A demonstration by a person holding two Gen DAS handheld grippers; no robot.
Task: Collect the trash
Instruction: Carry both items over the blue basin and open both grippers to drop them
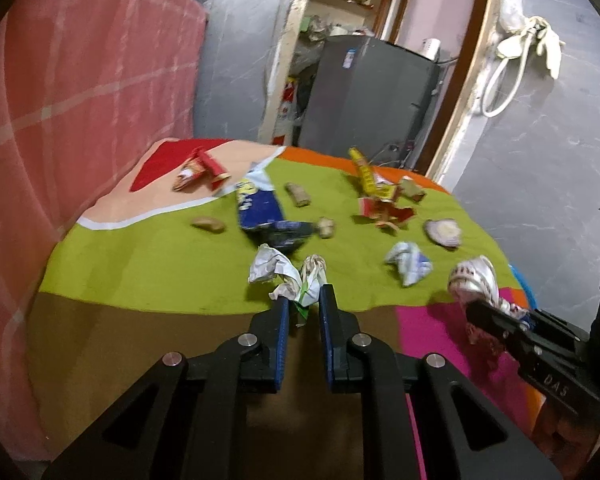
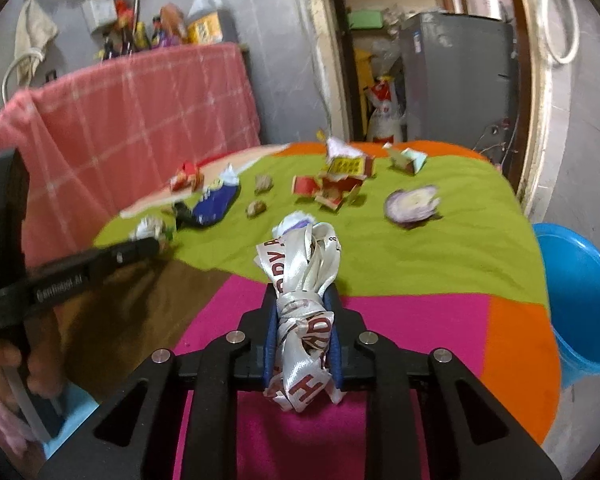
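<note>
I see a patchwork cloth (image 2: pixel 440 248) strewn with trash; blue tub (image 2: pixel 580 300) far right; left gripper (image 1: pixel 304 300) grasps paper (image 1: pixel 296 280), right gripper (image 2: pixel 304 320) clenches ribbon (image 2: pixel 304 320).

Patchwork-covered bed (image 2: pixel 440 248) carries wrappers (image 2: pixel 336 184); onion slice (image 2: pixel 412 204); crumpled paper (image 1: pixel 408 266).
</note>
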